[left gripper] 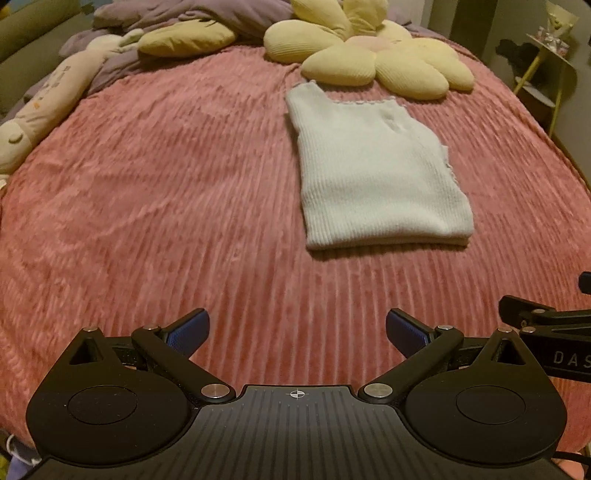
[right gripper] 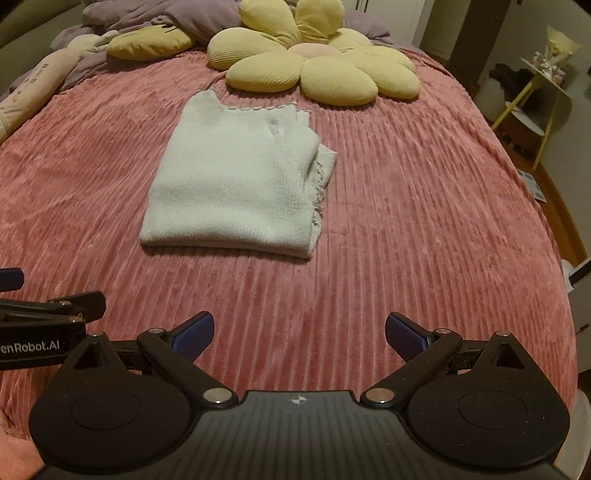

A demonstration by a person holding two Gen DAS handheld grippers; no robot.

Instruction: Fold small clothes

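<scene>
White knit top lay folded on the pink blanket, so folding looked done, while the left gripper and right gripper waited wide apart, holding nothing.

A bed is covered by a pink ribbed blanket. At its far end a yellow flower-shaped cushion, a smaller yellow pillow and a crumpled purple duvet are seen. A yellow-legged side table is placed near the wall on the right. Dim, warm light is cast throughout.
</scene>
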